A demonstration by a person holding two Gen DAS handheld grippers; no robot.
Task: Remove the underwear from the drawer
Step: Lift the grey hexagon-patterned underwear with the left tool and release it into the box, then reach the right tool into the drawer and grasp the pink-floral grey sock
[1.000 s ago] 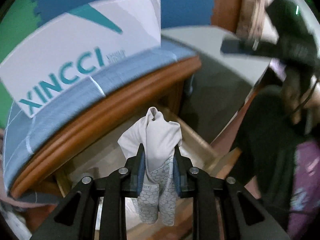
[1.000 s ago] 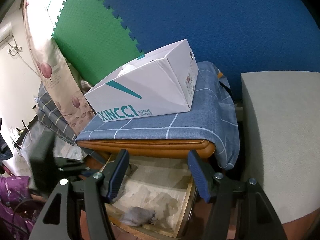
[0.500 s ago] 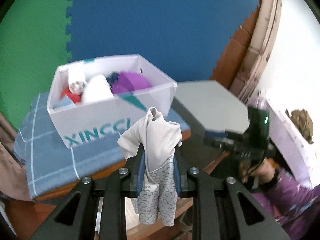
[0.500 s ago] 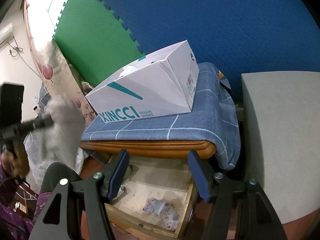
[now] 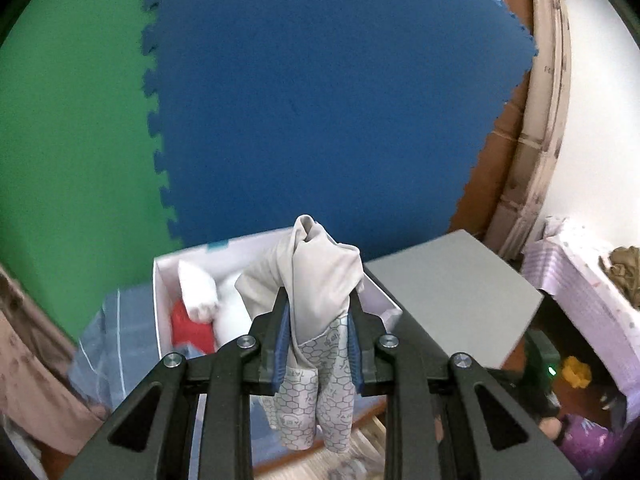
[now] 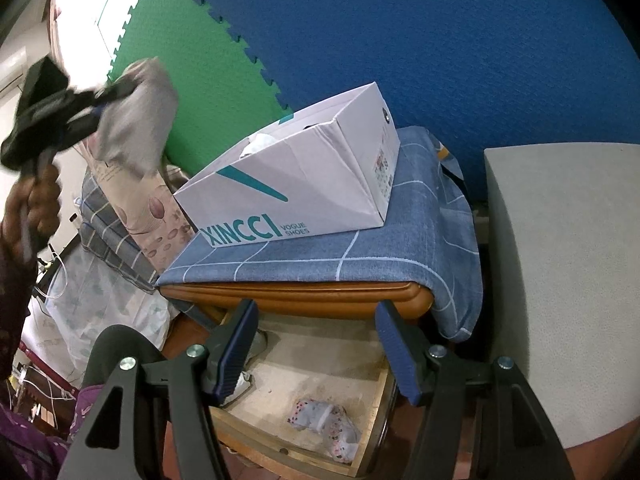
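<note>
One white shoebox (image 6: 304, 184) sits on a blue checked cloth (image 6: 360, 256) covering the wooden nightstand; its side reads "XINCCI VOGUE SHOES" in teal, and a small printed label on its end is too small to read. The left gripper (image 5: 318, 344) has its fingers clamped on one beige underwear (image 5: 316, 280) with a hexagon-print band bearing unreadable lettering, held up above the box. The right gripper (image 6: 316, 344) hangs with its fingers apart, nothing between them, over the open drawer (image 6: 372, 400). One patterned garment (image 6: 324, 428) lies on the drawer floor; another pale one (image 6: 250, 360) is partly hidden behind the left finger.
</note>
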